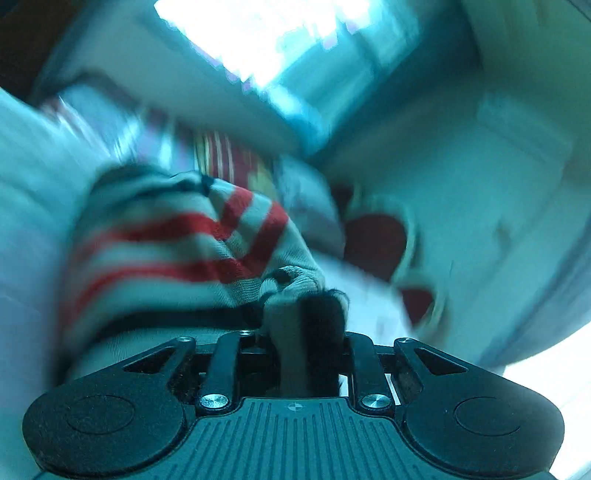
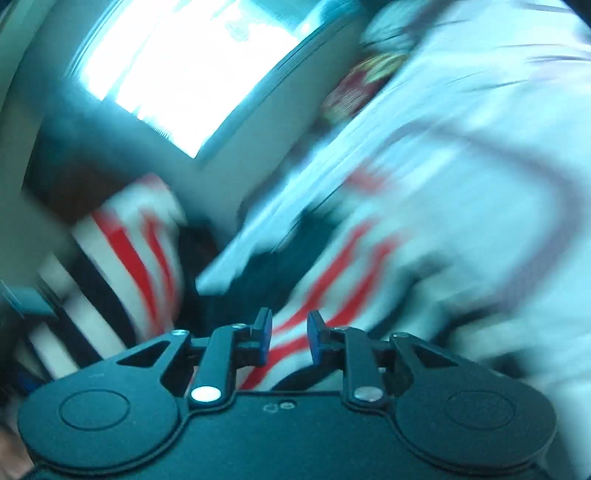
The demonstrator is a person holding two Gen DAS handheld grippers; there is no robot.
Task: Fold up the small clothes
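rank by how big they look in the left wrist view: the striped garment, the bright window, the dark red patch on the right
1. striped garment, largest, though it sits closest to the camera, bunched in the left gripper
2. bright window
3. dark red patch, smallest
Blur softens every edge.

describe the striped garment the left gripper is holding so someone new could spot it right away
In the left wrist view, start from the black gripper body at the bottom and follow its jaws upward: they are pinched on a bunched corner of the striped garment. It spreads left and up from there. Grey-white knit with broad red stripes and dark bands sets it apart from the plain pale bedding around it.
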